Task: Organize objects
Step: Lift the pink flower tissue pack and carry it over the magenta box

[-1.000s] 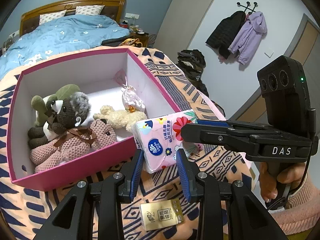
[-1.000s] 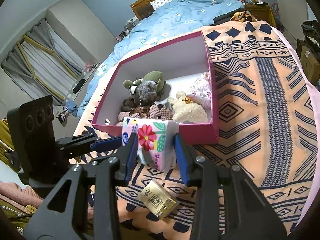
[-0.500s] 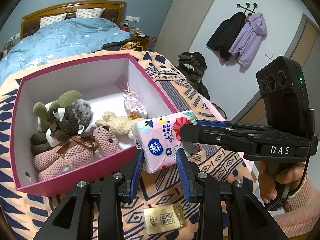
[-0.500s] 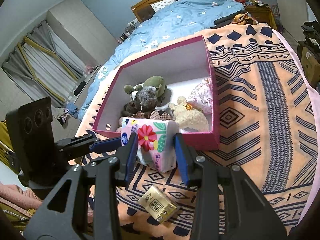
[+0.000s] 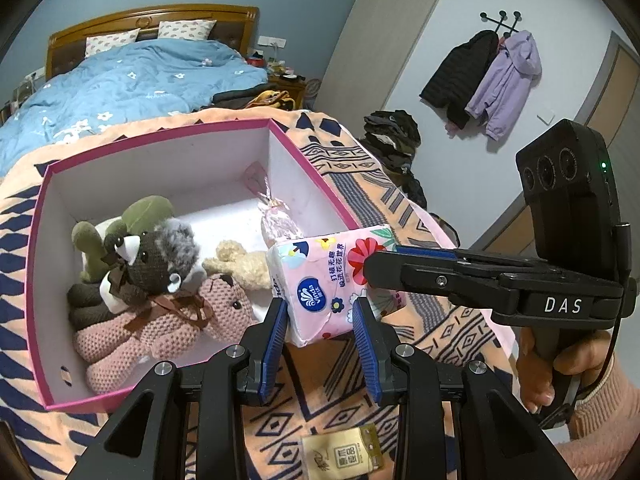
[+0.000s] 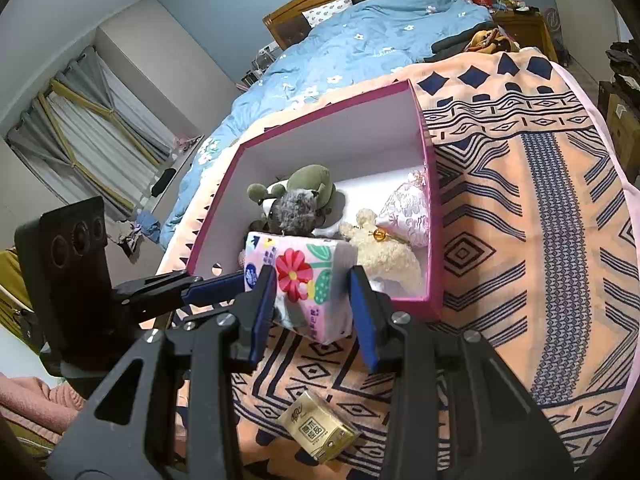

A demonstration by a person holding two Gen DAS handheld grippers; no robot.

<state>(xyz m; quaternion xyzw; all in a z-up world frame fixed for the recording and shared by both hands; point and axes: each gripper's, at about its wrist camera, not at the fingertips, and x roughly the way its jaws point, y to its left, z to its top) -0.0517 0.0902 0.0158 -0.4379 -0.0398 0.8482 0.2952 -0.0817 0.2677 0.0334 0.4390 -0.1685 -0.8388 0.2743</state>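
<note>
The pink box (image 5: 192, 132) lies just ahead and left of the tissue pack (image 5: 332, 284), which hangs at its near rim, grasped at opposite ends by the left hand-held gripper (image 5: 320, 336) and right hand-held gripper (image 6: 312, 304).

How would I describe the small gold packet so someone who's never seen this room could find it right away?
Start at the pink box of stuffed toys on the orange patterned blanket. Nearer than the box's near wall lies the small gold packet, flat on the blanket and below the floral tissue pack held by both grippers. It is the only gold, untouched item outside the box.
</note>
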